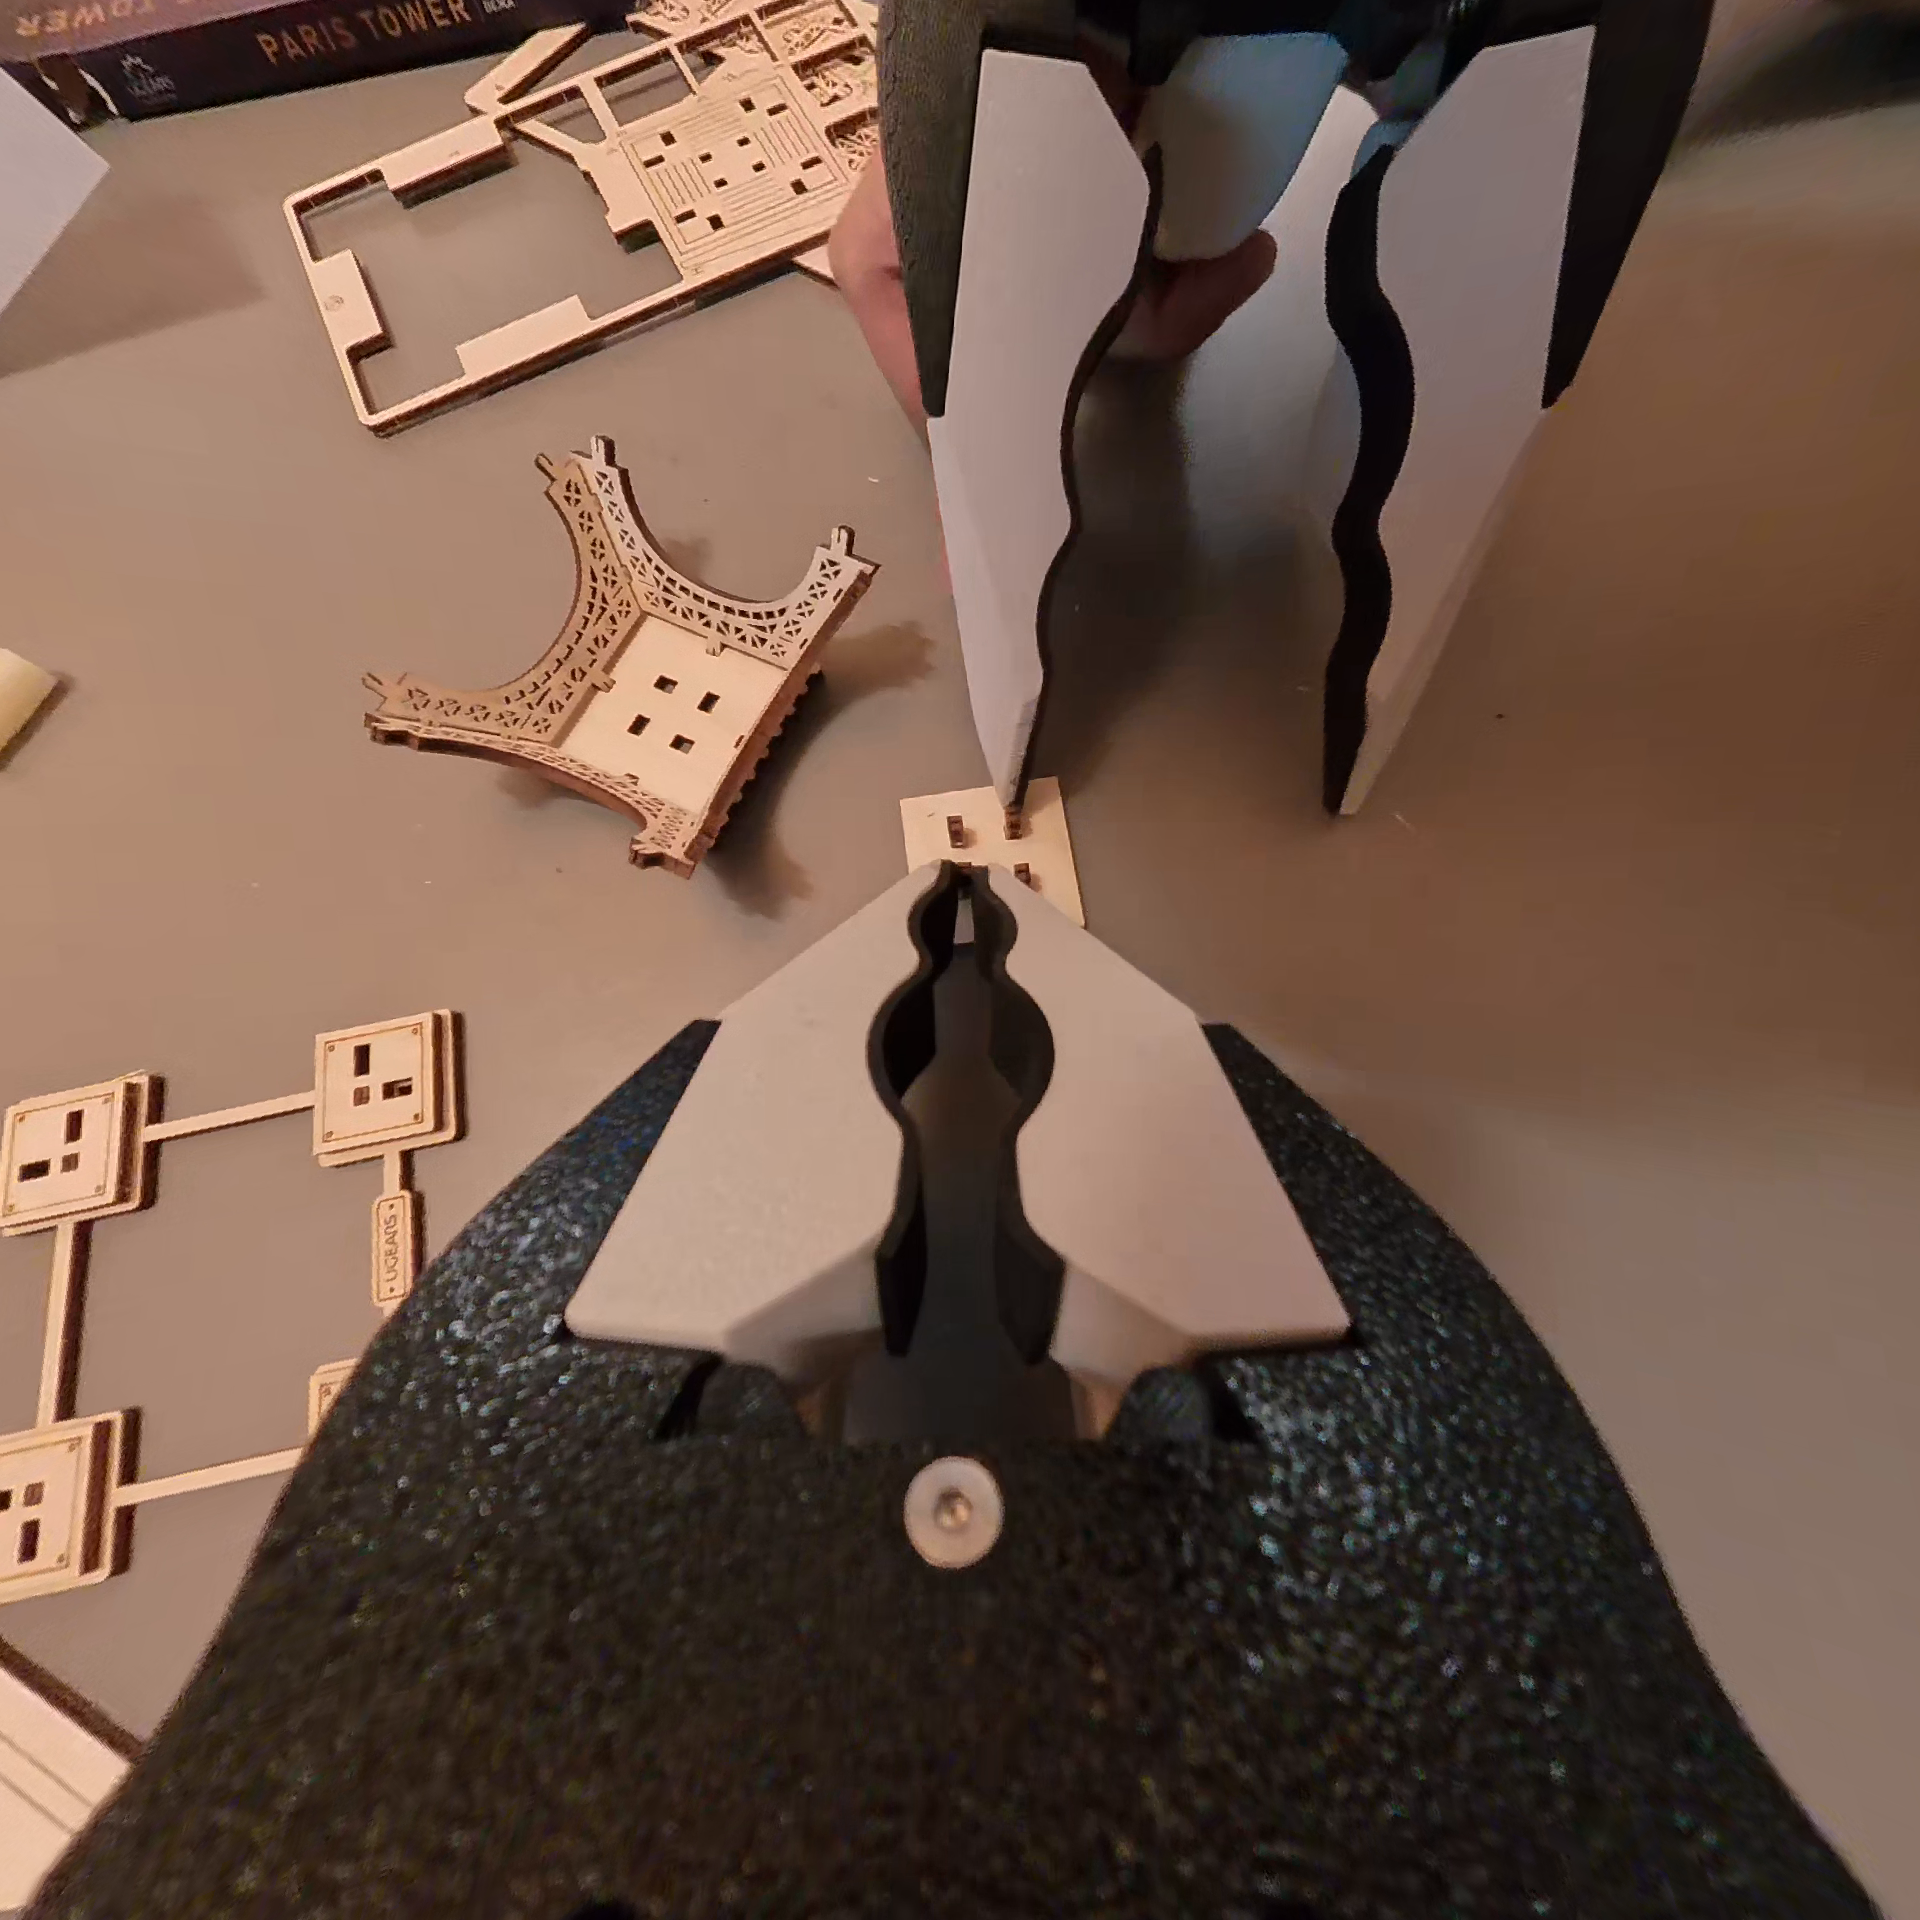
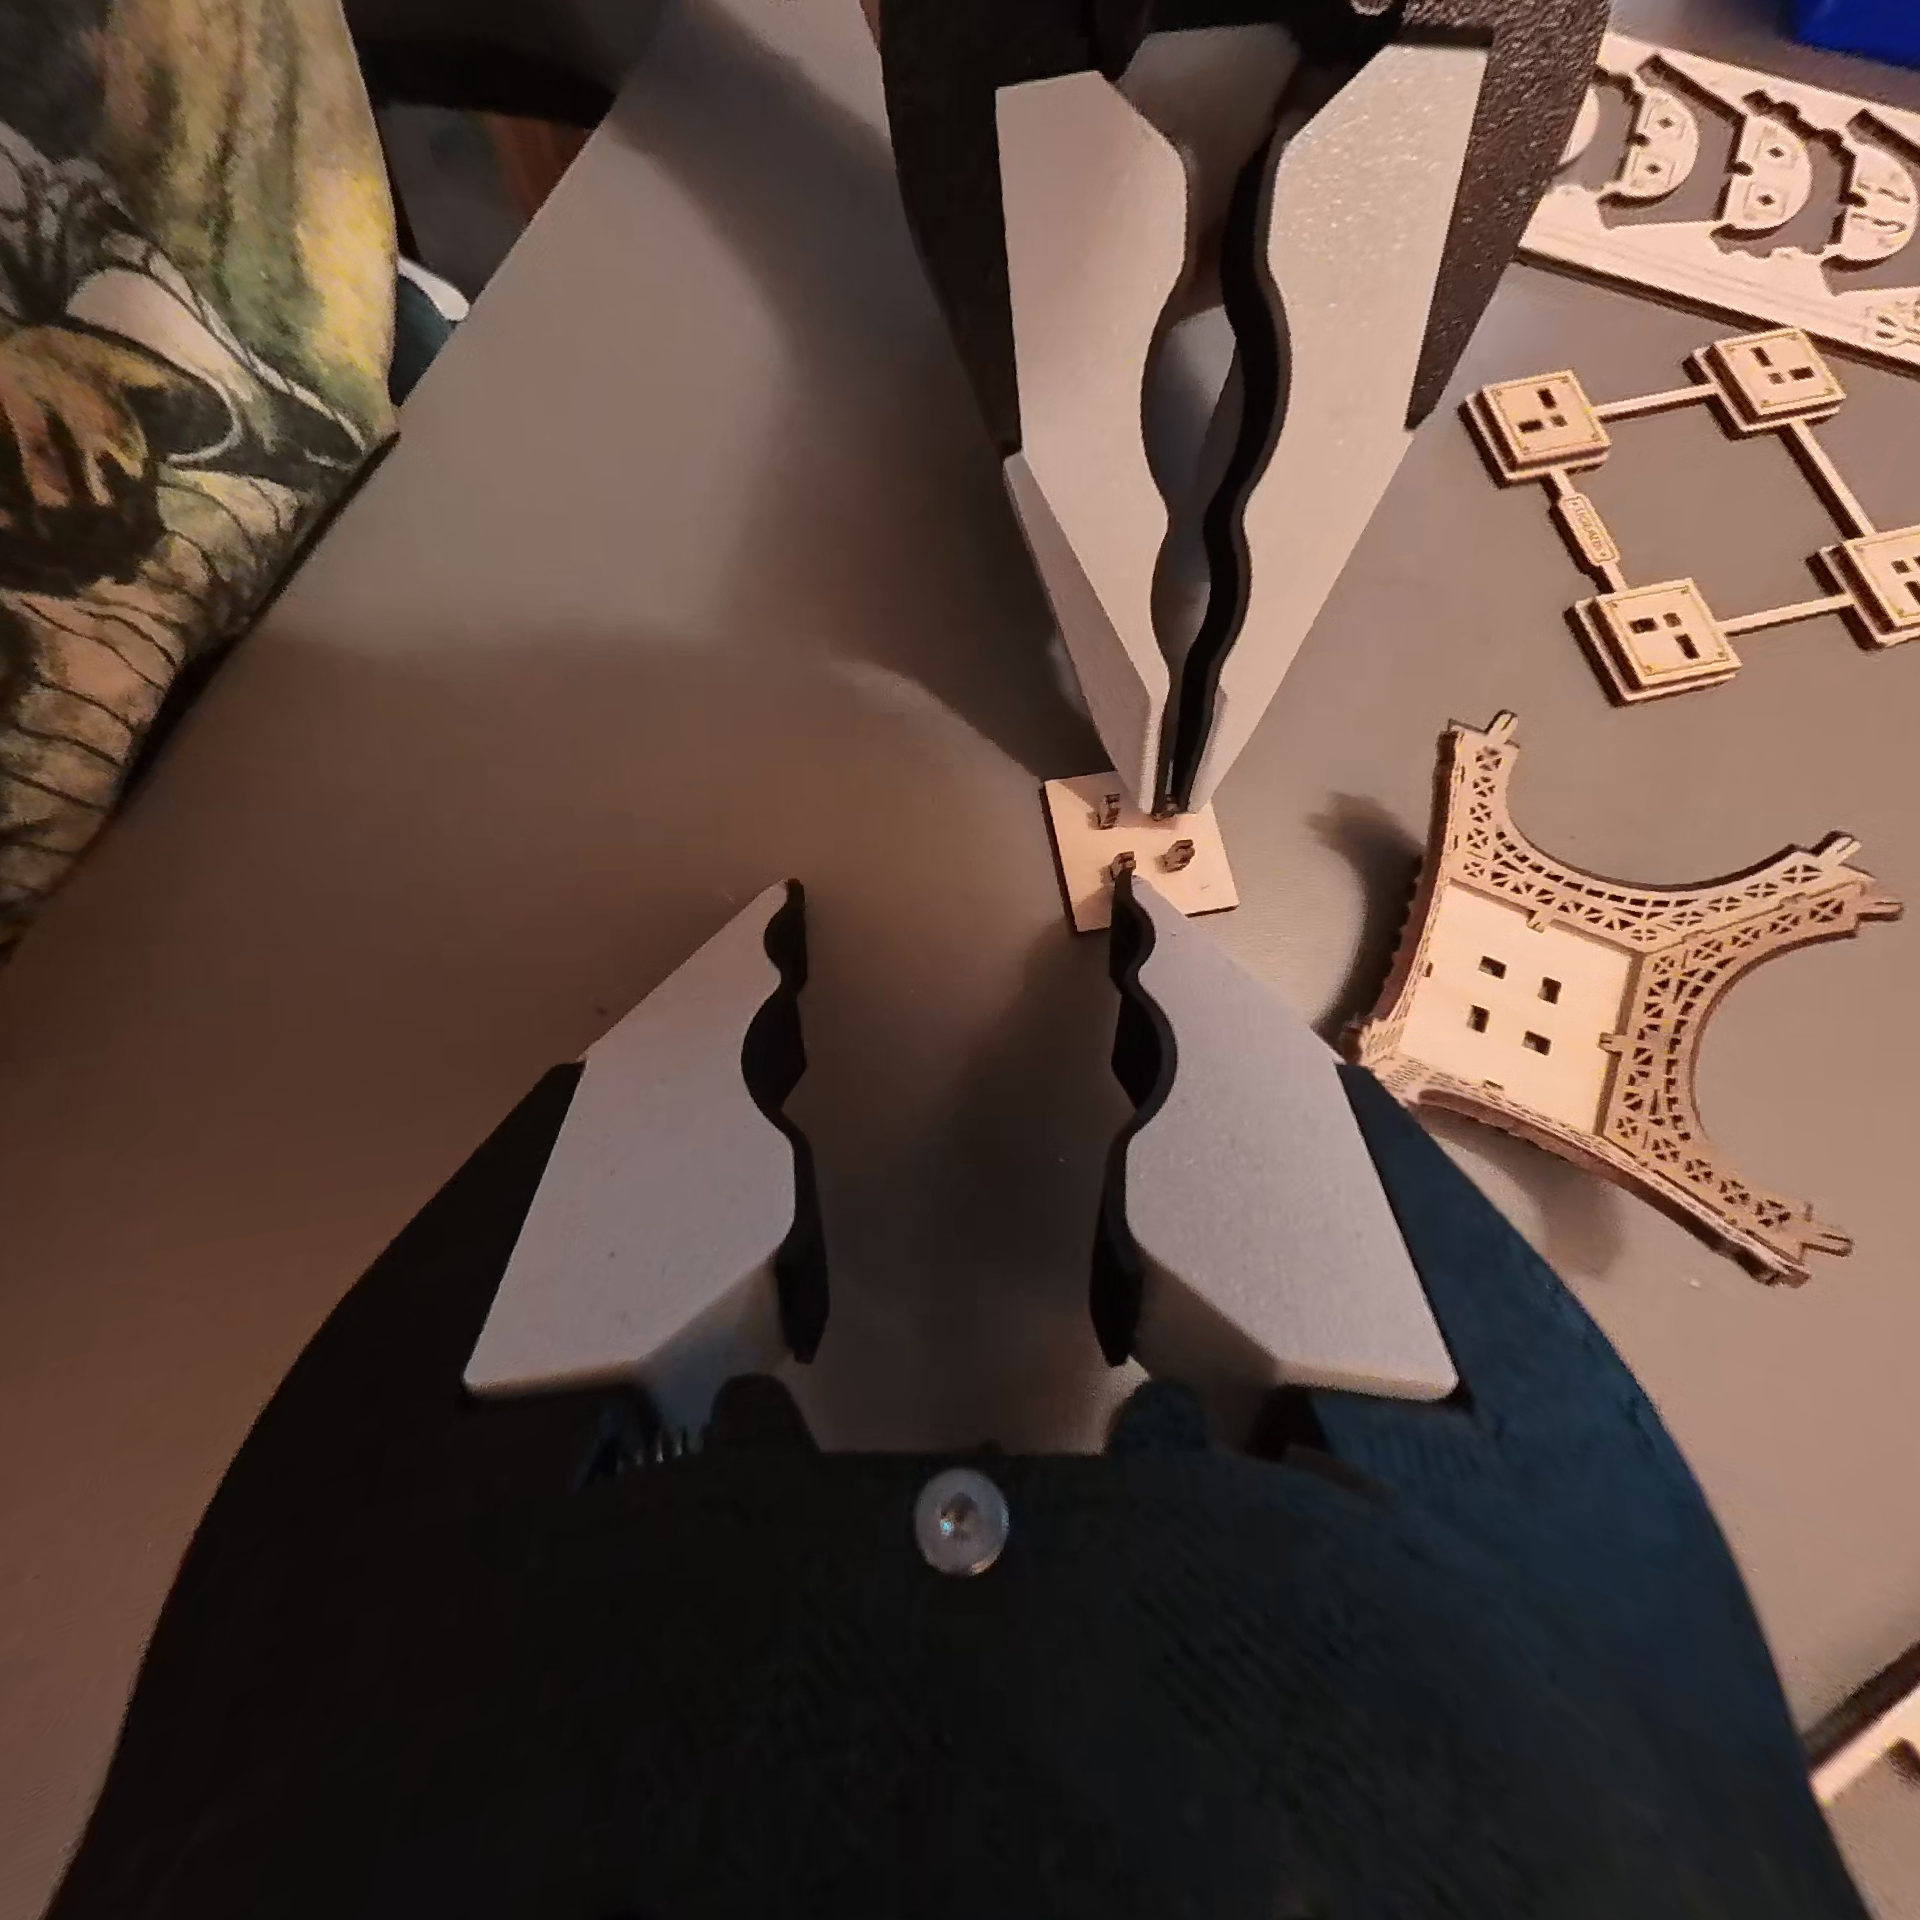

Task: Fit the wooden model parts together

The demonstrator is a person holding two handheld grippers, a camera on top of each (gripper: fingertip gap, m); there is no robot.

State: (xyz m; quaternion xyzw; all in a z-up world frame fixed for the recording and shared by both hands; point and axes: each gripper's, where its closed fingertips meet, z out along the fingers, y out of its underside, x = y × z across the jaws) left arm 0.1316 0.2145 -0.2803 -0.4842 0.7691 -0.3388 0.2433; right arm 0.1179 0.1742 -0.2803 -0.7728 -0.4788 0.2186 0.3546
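A small square wooden plate (image 1: pixel 932 823) with several little pegs standing in it lies on the grey table (image 1: pixel 1558 1039); it also shows in the right wrist view (image 2: pixel 1195 878). My left gripper (image 1: pixel 961 881) is shut, its tips pinched on one peg of the plate; from the right wrist view (image 2: pixel 1168 802) it comes down from above. My right gripper (image 2: pixel 958 891) is open and empty, its right fingertip (image 2: pixel 1124 896) resting at the plate's near edge by another peg. In the left wrist view it (image 1: pixel 1174 805) stands upright behind the plate.
An arched lattice tower base (image 1: pixel 665 707) (image 2: pixel 1538 1029) lies beside the plate. A frame of square pads (image 1: pixel 384 1101) (image 2: pixel 1756 499), cut-out sheets (image 1: pixel 582 208) (image 2: pixel 1766 208) and a dark box (image 1: pixel 312 52) are around. A patterned cloth (image 2: pixel 156 416) lies past the table edge.
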